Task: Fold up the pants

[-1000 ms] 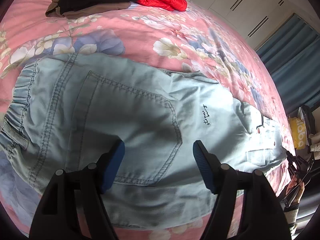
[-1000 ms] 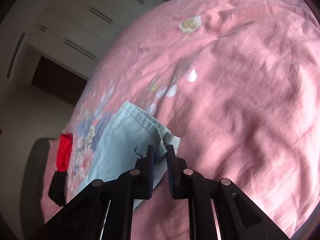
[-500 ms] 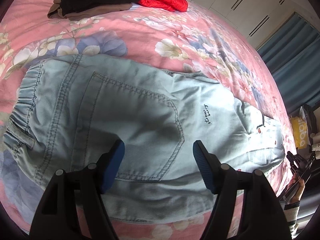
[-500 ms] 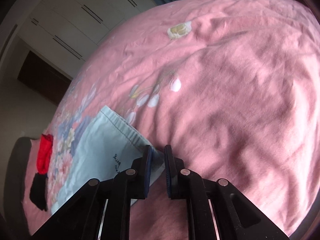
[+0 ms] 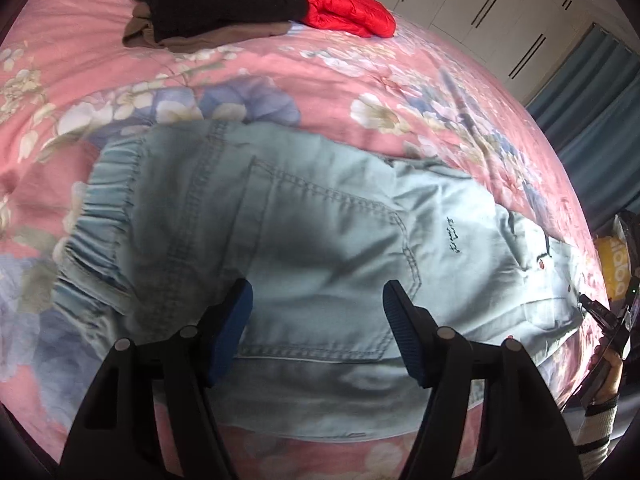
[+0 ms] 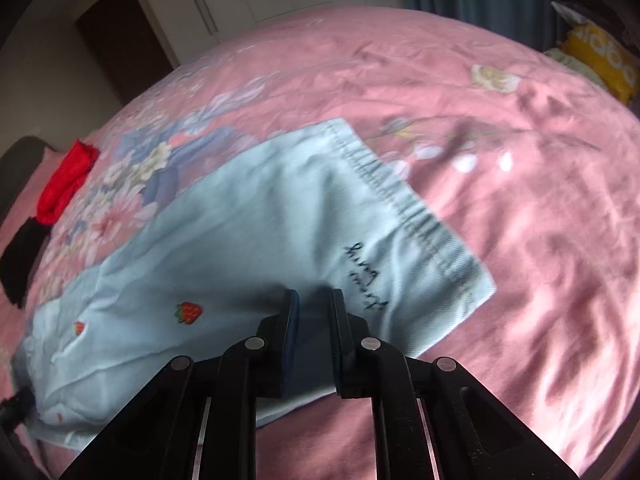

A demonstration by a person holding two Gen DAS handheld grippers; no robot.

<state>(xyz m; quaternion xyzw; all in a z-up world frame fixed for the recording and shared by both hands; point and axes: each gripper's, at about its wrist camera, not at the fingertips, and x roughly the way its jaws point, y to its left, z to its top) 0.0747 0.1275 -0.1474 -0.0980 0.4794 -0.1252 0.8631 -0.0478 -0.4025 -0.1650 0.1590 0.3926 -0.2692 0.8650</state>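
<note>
Pants: pale blue denim pants (image 5: 320,240) flat on pink floral bed (image 5: 360,68).
Left tool (image 5: 318,300): spread wide, above pocket.
Right tool (image 6: 314,300): nearly closed; grip unclear.

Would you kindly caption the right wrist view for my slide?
Right tool, jaws narrowly parted, above the light-blue pants spread on a pink floral bedspread.

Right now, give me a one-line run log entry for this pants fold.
stage: mid-fold | pants: flat on bedspread | left tool: open above back pocket | right tool: nearly closed, over leg hem end, grip unclear
</note>
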